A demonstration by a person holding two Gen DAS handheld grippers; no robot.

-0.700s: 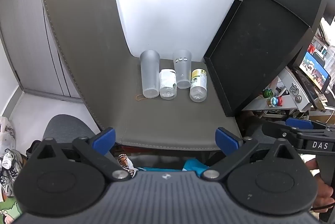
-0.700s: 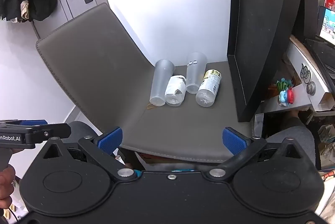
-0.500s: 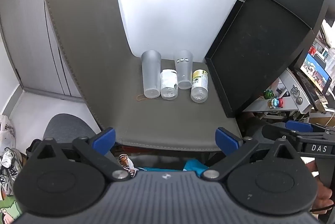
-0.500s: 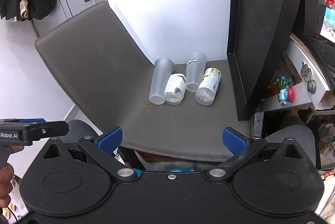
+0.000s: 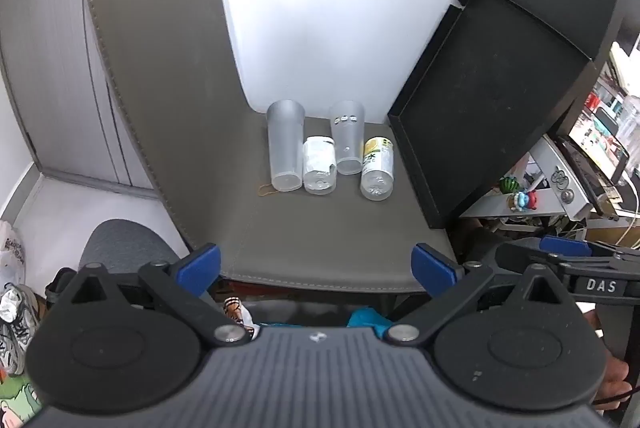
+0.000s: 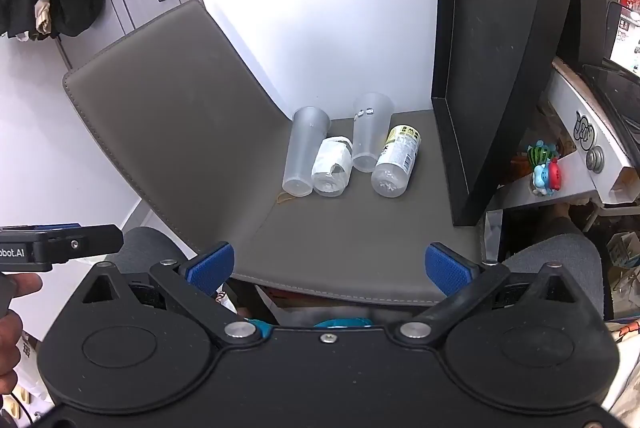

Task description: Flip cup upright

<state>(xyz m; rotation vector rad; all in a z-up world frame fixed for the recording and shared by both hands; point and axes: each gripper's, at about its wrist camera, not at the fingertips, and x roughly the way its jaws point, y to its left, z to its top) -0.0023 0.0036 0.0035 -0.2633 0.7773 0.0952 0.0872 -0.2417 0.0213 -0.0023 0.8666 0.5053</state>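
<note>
Grey leather chair seat [image 5: 320,228] unchanged: two frosted plastic cups [image 5: 285,144] apparently inverted, two clear bottles [image 5: 319,166] lying; both jaws stay spread, empty.

Two frosted cups [image 6: 305,151] and two bottles [image 6: 397,161] lie on a grey chair [image 6: 352,228].

Both my wrist views look forward and down from just off the front edge of the chair seat [image 5: 320,228]. Left view faces it nearly square; right view sits further right, angled leftward. They share the seat [image 6: 360,228], cups [image 5: 285,148] [image 6: 302,156], bottles and black tray [image 5: 488,100] [image 6: 492,68], well ahead.
</note>
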